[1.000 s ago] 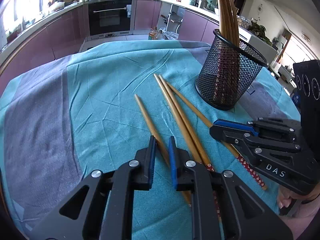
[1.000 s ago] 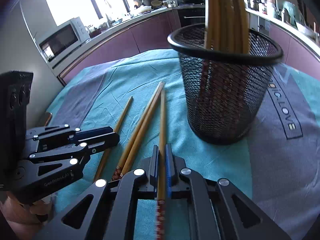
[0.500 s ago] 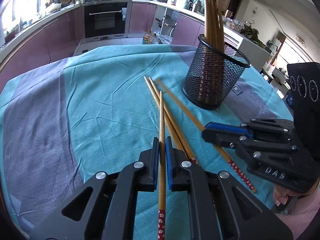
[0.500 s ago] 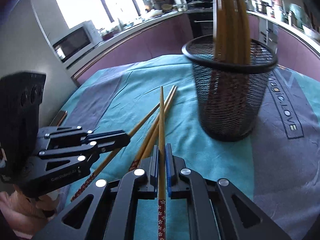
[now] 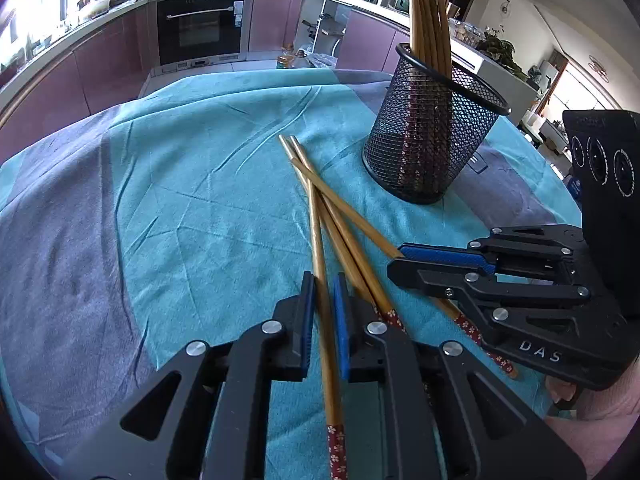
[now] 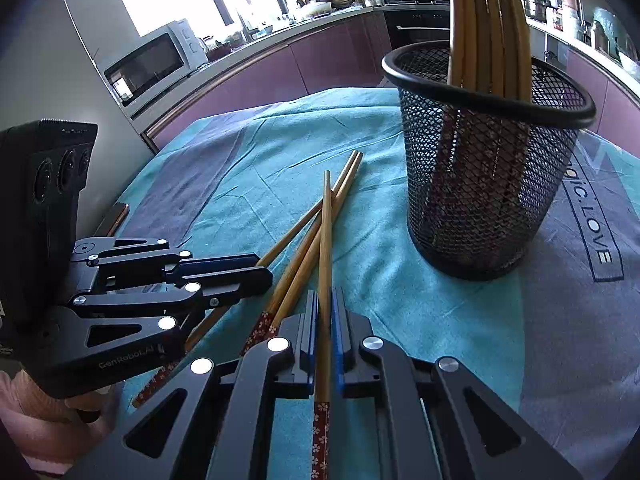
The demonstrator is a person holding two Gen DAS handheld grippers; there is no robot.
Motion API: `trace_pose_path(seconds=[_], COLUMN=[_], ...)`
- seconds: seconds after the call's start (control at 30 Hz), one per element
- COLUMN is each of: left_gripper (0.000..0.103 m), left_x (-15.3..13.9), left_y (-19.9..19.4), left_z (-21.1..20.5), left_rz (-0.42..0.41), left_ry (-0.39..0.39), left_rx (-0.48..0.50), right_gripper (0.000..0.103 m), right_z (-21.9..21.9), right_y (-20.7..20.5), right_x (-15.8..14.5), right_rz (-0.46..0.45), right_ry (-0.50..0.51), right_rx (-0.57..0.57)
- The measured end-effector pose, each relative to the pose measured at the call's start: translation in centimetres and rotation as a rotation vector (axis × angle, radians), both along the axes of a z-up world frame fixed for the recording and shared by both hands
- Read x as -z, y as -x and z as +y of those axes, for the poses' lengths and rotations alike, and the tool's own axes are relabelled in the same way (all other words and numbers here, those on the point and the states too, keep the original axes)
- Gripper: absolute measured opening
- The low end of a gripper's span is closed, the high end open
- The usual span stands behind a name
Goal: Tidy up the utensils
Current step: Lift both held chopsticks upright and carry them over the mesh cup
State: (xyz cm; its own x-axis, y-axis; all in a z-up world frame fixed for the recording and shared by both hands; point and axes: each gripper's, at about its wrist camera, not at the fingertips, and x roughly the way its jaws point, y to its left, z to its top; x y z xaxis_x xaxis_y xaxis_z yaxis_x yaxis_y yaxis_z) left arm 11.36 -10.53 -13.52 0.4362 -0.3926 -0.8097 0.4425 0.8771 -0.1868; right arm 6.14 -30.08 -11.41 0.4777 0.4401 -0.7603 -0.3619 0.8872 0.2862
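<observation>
A black mesh holder (image 5: 432,140) (image 6: 488,184) stands upright on the teal cloth with several bamboo chopsticks in it. My left gripper (image 5: 324,292) (image 6: 264,272) has one chopstick (image 5: 316,216) between its jaws. The jaws are opening: a thin gap shows beside the stick, which leans askew. My right gripper (image 6: 324,300) (image 5: 396,256) is shut on another chopstick (image 6: 327,220), its tip pointing at the holder's left side. Two loose chopsticks (image 5: 352,248) (image 6: 296,264) lie crossed on the cloth under both held sticks.
The teal and grey tablecloth (image 5: 180,200) covers the table. A flat dark object (image 6: 116,216) lies at the table's left edge. Kitchen cabinets, an oven (image 5: 200,24) and a microwave (image 6: 148,64) stand beyond. A pink-sleeved hand (image 6: 24,420) grips the left gripper's handle.
My left gripper shut on a chopstick that lay on the cloth and raised it; now its jaws have loosened and the stick has tilted. The right gripper kept its chopstick and lifted its tip.
</observation>
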Motion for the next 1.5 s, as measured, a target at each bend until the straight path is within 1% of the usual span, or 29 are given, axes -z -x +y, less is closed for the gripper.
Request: trace_pose_path(seconds=[0.07,0.1,0.17,0.27,0.4,0.7,1.07,1.27,1.5], left_gripper=[0.011,0.008,0.008,0.007,0.007,0.007,0.007,0.007,0.007], left_x=[0.0,0.0,-0.1,-0.4,-1.6,-6.8,-11.9,-13.8,-15.3], left_y=[-0.3,-0.4,-0.4,-0.2,0.3,1.7,3.3,3.5,3.0], left_z=[0.0,0.0,-0.1,-0.1,0.2,0.9,2.3,2.9,2.2], left_rz=[0.010,0.012,0.011,0.006,-0.016,-0.111,-0.191,-0.217,-0.246], left_ry=[0.006,0.005,0.008,0.019,0.042,0.140,0.233,0.264,0.289], left_rx=[-0.007,-0.014,-0.031,-0.029,-0.023,0.020,0.043,0.043,0.054], right_gripper=[0.006,0.006,0.006,0.006,0.006,0.006,0.006,0.006,0.006], right_z=[0.0,-0.1,-0.3,-0.8,-1.3,-2.9,-4.6,-5.2,-6.0], right_y=[0.0,0.1,0.3,0.7,1.3,2.6,3.2,3.4,3.1], right_x=[0.0,-0.1,-0.4,-1.2,-2.7,-6.0,-8.6,-9.3,-10.9], right_rz=[-0.001,-0.006,-0.017,-0.040,-0.082,-0.186,-0.265,-0.299,-0.348], right_ry=[-0.007,-0.008,-0.010,-0.021,-0.034,-0.066,-0.099,-0.124,-0.124], right_rx=[-0.006,-0.006,-0.005,-0.006,-0.004,0.014,0.026,0.040,0.056])
